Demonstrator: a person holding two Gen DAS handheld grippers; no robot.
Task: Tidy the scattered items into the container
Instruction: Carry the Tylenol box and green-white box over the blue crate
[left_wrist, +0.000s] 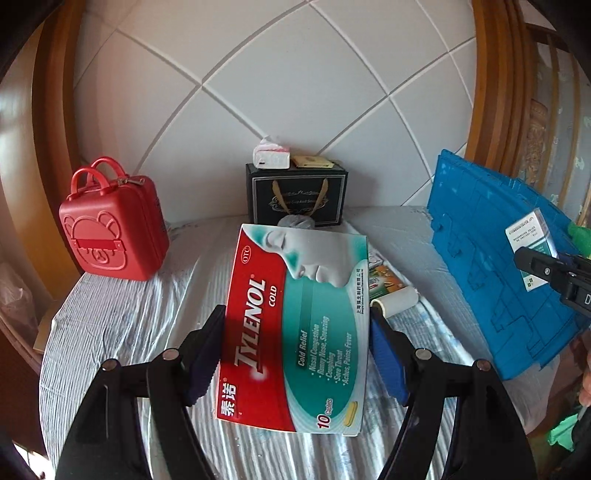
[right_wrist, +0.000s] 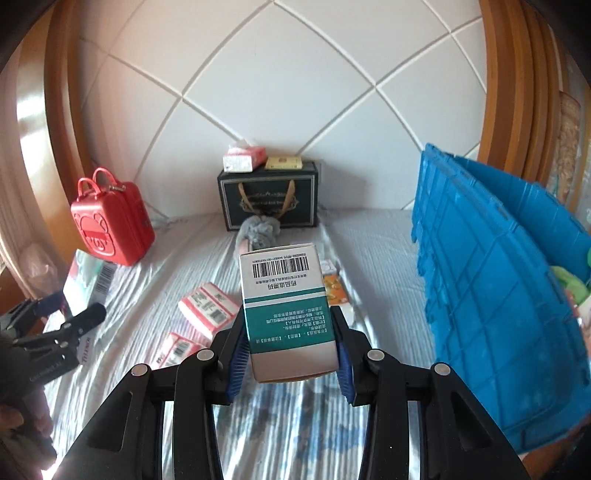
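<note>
blue crate wall (right_wrist: 480, 280) at right

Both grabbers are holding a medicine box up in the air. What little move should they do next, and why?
Probably swing the right gripper rightwards, over the rim of the blue crate. Its fingers already clamp the teal-and-white box above the bed, and the crate stands just to its right. The left gripper, holding the Tylenol box, sits farther from the crate and could follow.

A red case (right_wrist: 112, 227) with handles is seen upright at the left of the bed (right_wrist: 369, 236). A dark gift box (right_wrist: 269, 197) is set against the quilted white headboard (right_wrist: 280, 92), framed in wood.
</note>
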